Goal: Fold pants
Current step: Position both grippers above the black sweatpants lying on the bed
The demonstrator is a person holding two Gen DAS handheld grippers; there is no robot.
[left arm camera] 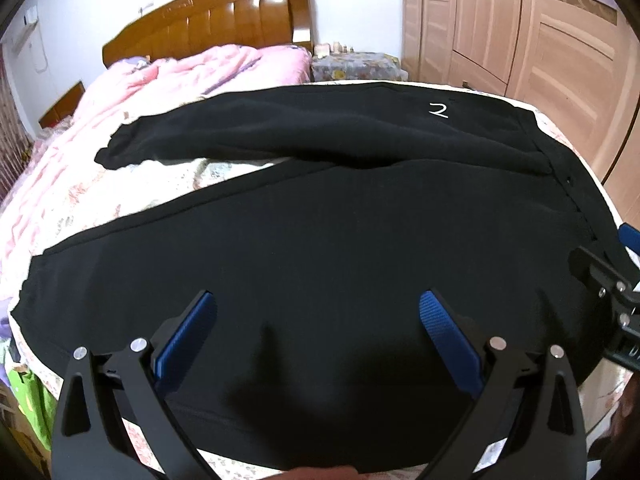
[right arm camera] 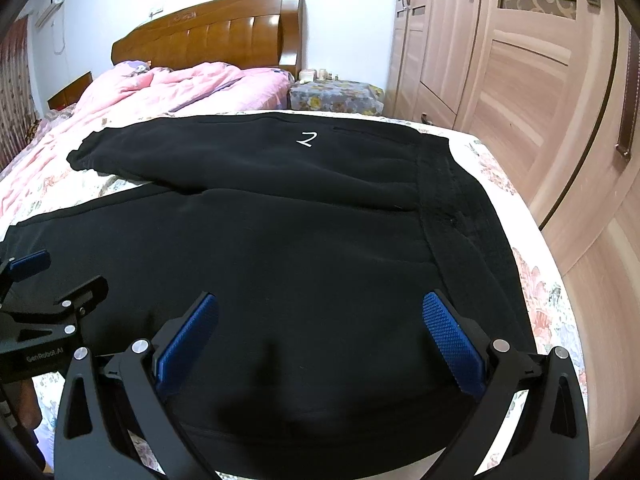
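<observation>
We hold both grippers, left gripper point(left arm camera: 318, 312) and right gripper point(right arm camera: 320, 314), fingers wide, above the pants point(left arm camera: 320, 240) lying flat on the bed point(right arm camera: 536, 280), legs leftward, waistband right.

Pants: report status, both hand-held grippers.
Left hand-held gripper open, right hand-held gripper open, both empty. Black pants flat on bed, legs apart, unfolded. Nothing in the way.

White "2" on black pants point(right arm camera: 308, 139); "GenRobot.AI" on left hand-held gripper point(right arm camera: 44, 360) body.
</observation>
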